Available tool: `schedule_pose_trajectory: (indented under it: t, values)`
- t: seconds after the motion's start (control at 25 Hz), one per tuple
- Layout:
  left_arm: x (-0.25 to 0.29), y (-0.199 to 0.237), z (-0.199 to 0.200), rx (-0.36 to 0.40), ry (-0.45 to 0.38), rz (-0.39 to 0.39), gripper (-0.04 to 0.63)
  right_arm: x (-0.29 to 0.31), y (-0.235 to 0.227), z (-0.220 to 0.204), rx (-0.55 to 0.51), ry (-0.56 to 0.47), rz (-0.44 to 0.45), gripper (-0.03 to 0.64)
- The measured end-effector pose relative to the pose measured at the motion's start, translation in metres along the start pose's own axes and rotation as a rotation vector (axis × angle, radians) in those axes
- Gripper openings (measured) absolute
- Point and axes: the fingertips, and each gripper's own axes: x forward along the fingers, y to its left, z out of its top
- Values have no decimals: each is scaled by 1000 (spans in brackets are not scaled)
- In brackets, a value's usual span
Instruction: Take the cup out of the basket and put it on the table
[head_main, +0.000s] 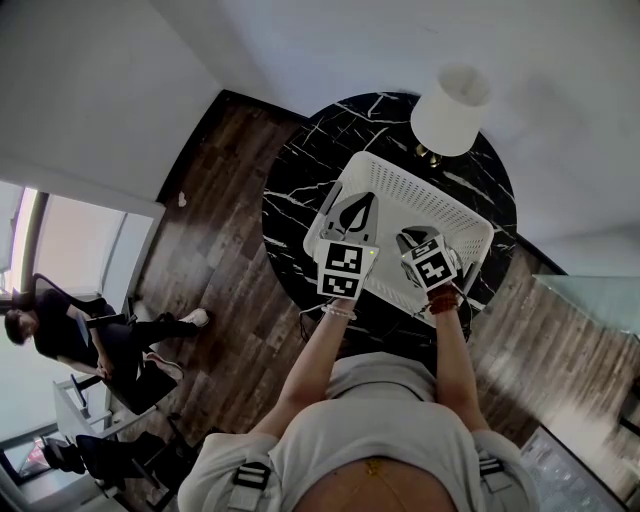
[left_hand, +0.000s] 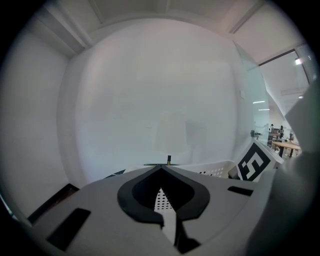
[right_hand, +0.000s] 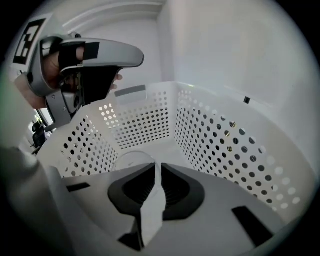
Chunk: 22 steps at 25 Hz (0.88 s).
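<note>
Cup is seen as a pale round rim on the floor of the basket, close to its left wall and just ahead of the right gripper's closed tips. At the far left a seated person is seen by a bright window, well apart from the work. Dark wood floor runs up to the round black marble table, where bare marble is left to the left of the basket. The left gripper is held over the basket's left rim, its jaws closed tip to tip with nothing between them, and it is aimed over the far rim at the white wall. The right gripper is lowered inside the basket near its near wall, jaws pressed together and empty. The basket's right corner is set close to the table's right edge. A white-shaded lamp stands just behind the far rim, beside the wall.
</note>
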Motion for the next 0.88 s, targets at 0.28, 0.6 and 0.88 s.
schedule_pose_trajectory:
  t: [0.28, 0.6, 0.88]
  values:
    - [-3, -2, 5, 8, -9, -2, 5, -5, 0, 8, 33, -55, 12, 43]
    - [-10, -2, 8, 11, -20, 4, 5, -15, 5, 19, 14, -78, 4, 43]
    - [-13, -3, 10, 9, -28, 4, 5, -29, 7, 29, -3, -93, -11, 43]
